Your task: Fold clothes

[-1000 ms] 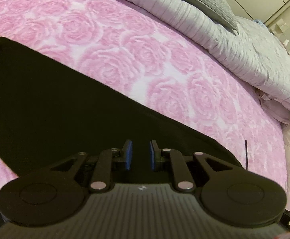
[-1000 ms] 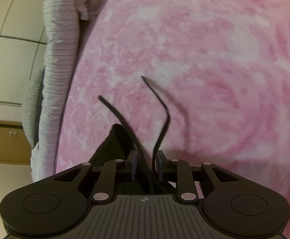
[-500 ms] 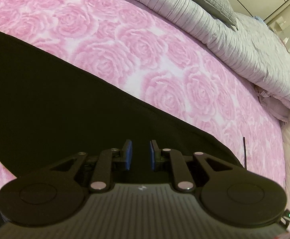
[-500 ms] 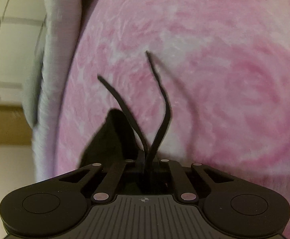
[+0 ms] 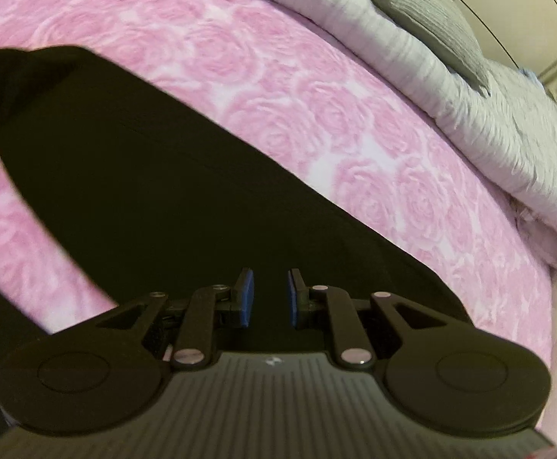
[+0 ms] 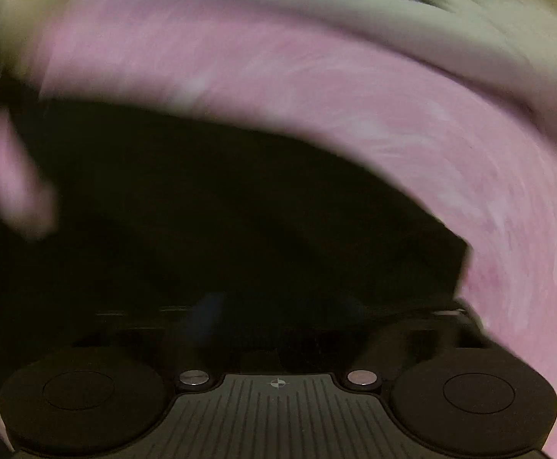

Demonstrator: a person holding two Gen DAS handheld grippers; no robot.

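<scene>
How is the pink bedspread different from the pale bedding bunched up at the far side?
The pink bedspread lies smooth and flat, printed with large roses; the pale bedding is heaped in a long roll with fine ribbed lines and no flowers. The bedspread carries the black garment; the pale bedding carries a grey pillow. Both are soft fabric on the same bed, lying edge to edge.

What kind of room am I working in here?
Most likely a bedroom. The black garment lies on a bed's pink rose-print cover, with a bunched pale quilt and a grey pillow behind it.
</scene>
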